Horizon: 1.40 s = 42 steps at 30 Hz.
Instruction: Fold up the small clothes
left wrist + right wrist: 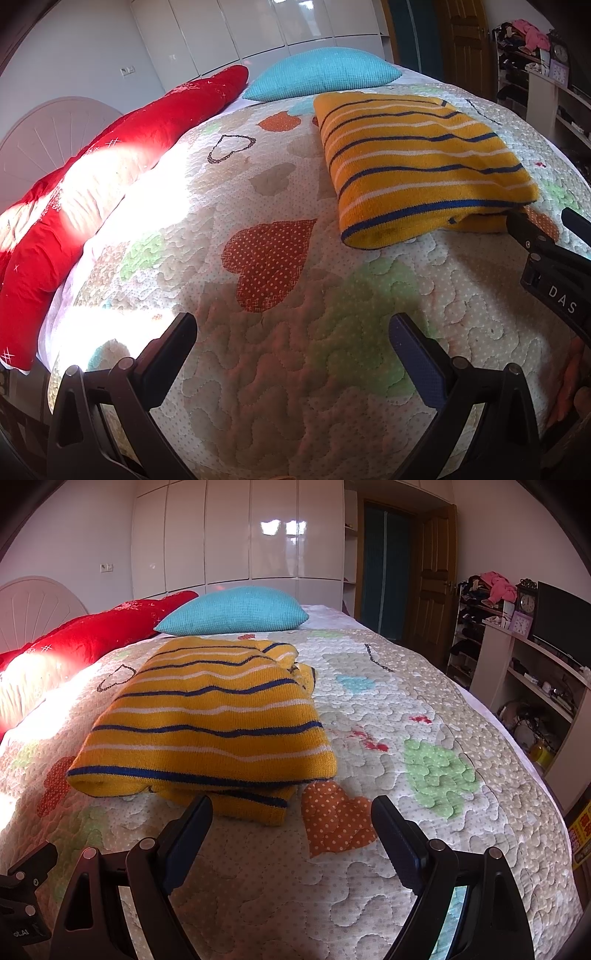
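Striped sweater (207, 723) lies folded on the bed quilt (424, 709), apparently done barring tidying; my left claw (291, 343) and right claw (291, 827) both spread, empty, just short of it.

Sweater (207, 720) underside folds hidden; red bedding (74, 192) cut off at edge (sun glare washes part).
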Each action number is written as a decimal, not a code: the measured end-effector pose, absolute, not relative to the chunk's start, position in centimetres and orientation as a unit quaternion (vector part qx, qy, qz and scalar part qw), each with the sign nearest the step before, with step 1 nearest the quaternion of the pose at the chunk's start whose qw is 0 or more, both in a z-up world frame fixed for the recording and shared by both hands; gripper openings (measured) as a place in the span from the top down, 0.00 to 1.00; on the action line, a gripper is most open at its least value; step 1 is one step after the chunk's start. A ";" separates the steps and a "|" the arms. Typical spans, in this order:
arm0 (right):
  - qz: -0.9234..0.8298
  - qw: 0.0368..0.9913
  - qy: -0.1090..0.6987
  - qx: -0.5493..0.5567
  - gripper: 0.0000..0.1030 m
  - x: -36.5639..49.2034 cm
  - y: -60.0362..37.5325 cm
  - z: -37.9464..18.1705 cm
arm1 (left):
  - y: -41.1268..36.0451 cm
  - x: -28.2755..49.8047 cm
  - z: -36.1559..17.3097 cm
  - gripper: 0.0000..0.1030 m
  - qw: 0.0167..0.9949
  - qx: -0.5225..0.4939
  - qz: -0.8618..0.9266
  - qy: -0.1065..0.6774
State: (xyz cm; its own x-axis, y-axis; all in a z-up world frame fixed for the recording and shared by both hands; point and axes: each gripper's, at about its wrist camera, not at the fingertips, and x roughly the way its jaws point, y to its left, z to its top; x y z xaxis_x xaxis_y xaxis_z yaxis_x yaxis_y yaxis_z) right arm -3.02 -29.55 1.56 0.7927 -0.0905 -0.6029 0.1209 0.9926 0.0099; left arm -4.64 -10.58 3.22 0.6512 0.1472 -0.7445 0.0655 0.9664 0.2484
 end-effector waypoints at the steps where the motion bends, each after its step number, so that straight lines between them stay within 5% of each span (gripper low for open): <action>1: -0.056 0.946 0.317 0.024 0.12 -3.0 -29.5 1.6 | -10.6 -4.6 3.2 0.00 0.899 0.127 0.023 0.417; 42: -0.054 0.946 0.319 0.021 0.12 -3.0 -29.4 1.6 | -10.2 -4.4 1.8 0.00 0.888 0.113 0.011 0.446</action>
State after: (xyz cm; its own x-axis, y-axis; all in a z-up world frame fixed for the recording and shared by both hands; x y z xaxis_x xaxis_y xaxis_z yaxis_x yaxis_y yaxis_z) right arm -2.96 -29.44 1.55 0.7902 -0.0891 -0.6063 0.1163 0.9932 0.0056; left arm -4.39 -10.18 1.84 0.6026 0.1194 -0.7891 0.0815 0.9744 0.2097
